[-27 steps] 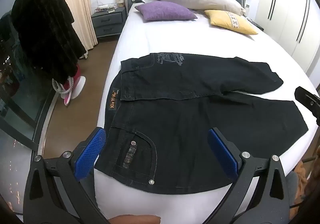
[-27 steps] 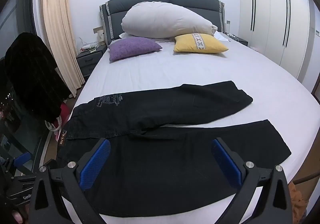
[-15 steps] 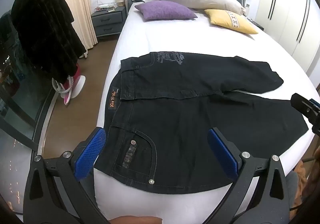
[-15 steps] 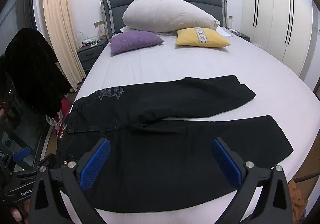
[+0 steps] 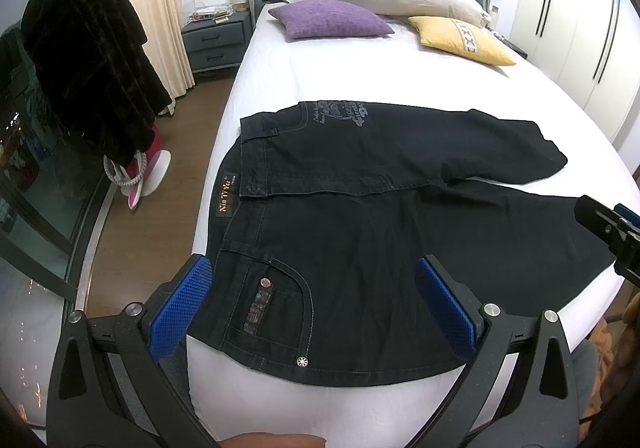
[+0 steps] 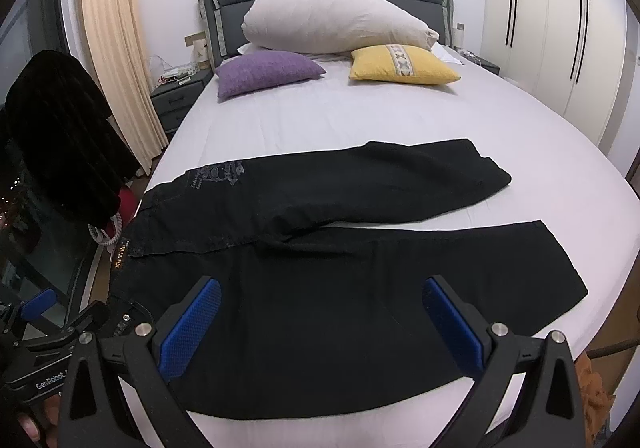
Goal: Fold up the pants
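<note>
Left wrist view shows the left gripper (image 5: 316, 300) with its blue-padded jaws spread wide and nothing between them, hanging above the waist end of the black denim pants (image 5: 380, 232) near the studded pocket. The right gripper (image 6: 320, 322) is likewise released and empty, poised over the thigh of the nearer leg. Both tilt steeply down toward the cloth without touching it.

The pants lie flat across the foot of the white-sheeted bed (image 6: 360, 116), waistband toward the left edge, the two legs splayed apart toward the right, the far leg angled away.

Likely trouble: denim is thick and stiff, so a pinch taken mid-panel, where the right gripper now hangs, could gather only the top layer and drag a wrinkle instead of lifting the leg. The near hem sits close to the mattress edge, so a careless pull could slide the garment off toward the floor. Because the legs diverge, lifting one leg by uneven grips would probably lay it crooked over the other. A grab at the waistband edge and the hem looks safer.
</note>
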Available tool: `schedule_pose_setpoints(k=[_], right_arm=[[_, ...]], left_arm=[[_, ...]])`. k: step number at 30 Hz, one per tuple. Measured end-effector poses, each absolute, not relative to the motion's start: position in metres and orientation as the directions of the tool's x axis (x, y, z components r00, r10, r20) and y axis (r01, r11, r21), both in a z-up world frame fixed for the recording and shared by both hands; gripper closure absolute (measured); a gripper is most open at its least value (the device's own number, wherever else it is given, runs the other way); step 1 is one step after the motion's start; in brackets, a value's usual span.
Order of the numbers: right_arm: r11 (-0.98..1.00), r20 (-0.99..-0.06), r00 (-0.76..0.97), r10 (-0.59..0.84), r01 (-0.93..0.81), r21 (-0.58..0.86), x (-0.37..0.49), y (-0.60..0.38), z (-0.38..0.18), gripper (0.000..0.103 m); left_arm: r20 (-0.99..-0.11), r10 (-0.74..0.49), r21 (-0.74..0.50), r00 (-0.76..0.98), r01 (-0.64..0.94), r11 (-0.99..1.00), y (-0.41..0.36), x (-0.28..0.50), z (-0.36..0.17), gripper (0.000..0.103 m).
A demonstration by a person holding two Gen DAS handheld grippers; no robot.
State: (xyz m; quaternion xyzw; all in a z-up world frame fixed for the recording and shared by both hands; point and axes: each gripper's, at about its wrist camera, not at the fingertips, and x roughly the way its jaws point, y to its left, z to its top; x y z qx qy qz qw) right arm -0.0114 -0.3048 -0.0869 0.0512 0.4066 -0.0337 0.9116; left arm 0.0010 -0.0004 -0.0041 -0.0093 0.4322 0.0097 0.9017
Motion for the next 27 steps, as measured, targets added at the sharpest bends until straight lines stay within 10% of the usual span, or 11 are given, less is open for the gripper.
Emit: schedule_pose_setpoints(k=[27], right_arm=[[0.994,-0.762,0.643,-0.073,0.11,-0.003,-0.0111,-0.2978,-0.0955,0.0]], left_arm=[[-0.782,0.013,-0.003,0.623,-0.025,1.0,0.0009,-0.0002,-0.0096,0.0]])
